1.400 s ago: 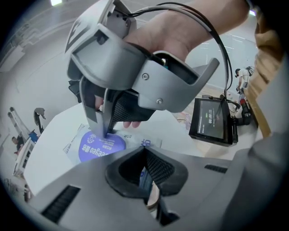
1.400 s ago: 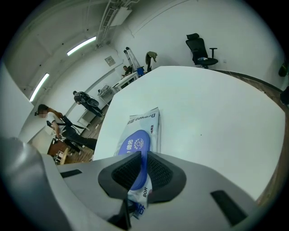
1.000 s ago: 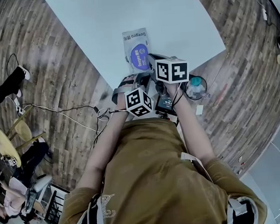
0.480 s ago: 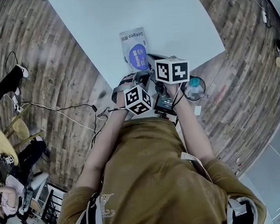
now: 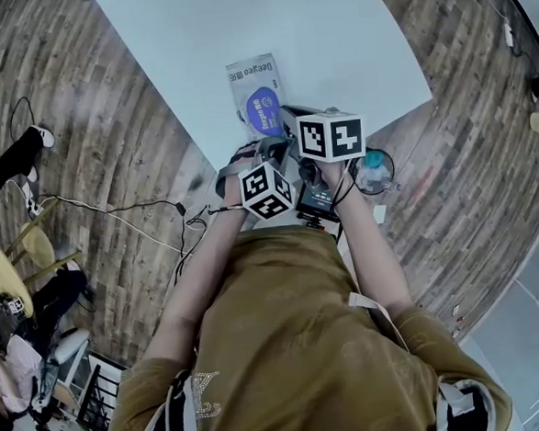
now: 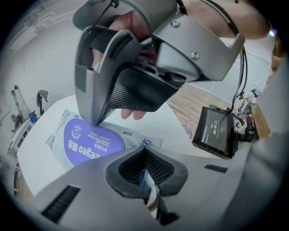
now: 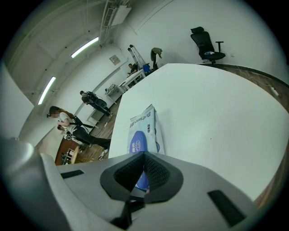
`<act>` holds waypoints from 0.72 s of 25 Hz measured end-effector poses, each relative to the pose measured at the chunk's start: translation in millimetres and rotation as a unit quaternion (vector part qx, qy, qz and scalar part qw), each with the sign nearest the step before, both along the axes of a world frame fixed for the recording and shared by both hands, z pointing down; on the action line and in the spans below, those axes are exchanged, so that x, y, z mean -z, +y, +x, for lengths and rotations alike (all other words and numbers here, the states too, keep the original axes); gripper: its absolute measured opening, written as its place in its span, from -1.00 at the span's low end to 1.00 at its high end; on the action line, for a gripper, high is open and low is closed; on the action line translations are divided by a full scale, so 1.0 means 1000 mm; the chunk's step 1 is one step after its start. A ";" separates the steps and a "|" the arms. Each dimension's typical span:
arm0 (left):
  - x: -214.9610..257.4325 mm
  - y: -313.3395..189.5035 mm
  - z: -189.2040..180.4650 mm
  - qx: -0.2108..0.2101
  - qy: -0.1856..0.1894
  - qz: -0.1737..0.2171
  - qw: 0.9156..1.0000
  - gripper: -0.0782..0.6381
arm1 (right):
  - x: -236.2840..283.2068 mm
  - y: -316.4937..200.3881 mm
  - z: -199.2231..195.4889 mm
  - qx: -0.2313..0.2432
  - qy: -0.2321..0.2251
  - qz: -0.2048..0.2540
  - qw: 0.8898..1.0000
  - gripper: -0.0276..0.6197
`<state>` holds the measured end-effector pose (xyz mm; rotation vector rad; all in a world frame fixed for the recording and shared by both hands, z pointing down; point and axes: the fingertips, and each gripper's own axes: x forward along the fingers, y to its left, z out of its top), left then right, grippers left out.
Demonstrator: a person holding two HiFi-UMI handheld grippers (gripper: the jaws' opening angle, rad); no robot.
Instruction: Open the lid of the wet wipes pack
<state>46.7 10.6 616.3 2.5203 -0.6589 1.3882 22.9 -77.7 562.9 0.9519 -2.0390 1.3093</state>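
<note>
A silver wet wipes pack (image 5: 251,78) with a blue oval lid (image 5: 262,109) lies near the white table's (image 5: 331,40) front edge. In the left gripper view my right gripper (image 6: 95,122) stands over the pack (image 6: 133,137), jaws closed to a point on the rim of the lid (image 6: 90,146). My left gripper (image 6: 146,182) is shut, with a thin blue-and-white strip of the pack's near end between its pads. In the right gripper view the lid (image 7: 137,144) runs down into my right gripper's (image 7: 137,182) closed jaws, and the pack (image 7: 145,118) stretches away beyond.
The table's edge lies just under both grippers, with wooden floor below. A black display (image 6: 214,131) is mounted on the right gripper. A blue-capped container (image 5: 375,168) and cables (image 5: 131,210) are on the floor. People sit at the left. An office chair (image 7: 207,43) stands beyond the table.
In the head view the pack has slid slightly to the left on the table. Both grippers have stayed at its near end.
</note>
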 end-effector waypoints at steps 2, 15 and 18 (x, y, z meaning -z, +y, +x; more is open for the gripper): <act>0.000 0.000 0.000 0.001 -0.001 0.000 1.000 -0.78 | 0.001 0.001 -0.001 0.003 -0.004 -0.001 1.000 -0.88; 0.000 -0.002 0.002 0.005 -0.004 0.011 1.000 -0.78 | 0.008 0.003 -0.006 0.006 -0.013 -0.010 1.000 -0.89; 0.001 -0.001 0.002 0.005 -0.004 0.011 1.000 -0.78 | 0.010 0.004 -0.007 0.009 -0.015 -0.009 1.000 -0.89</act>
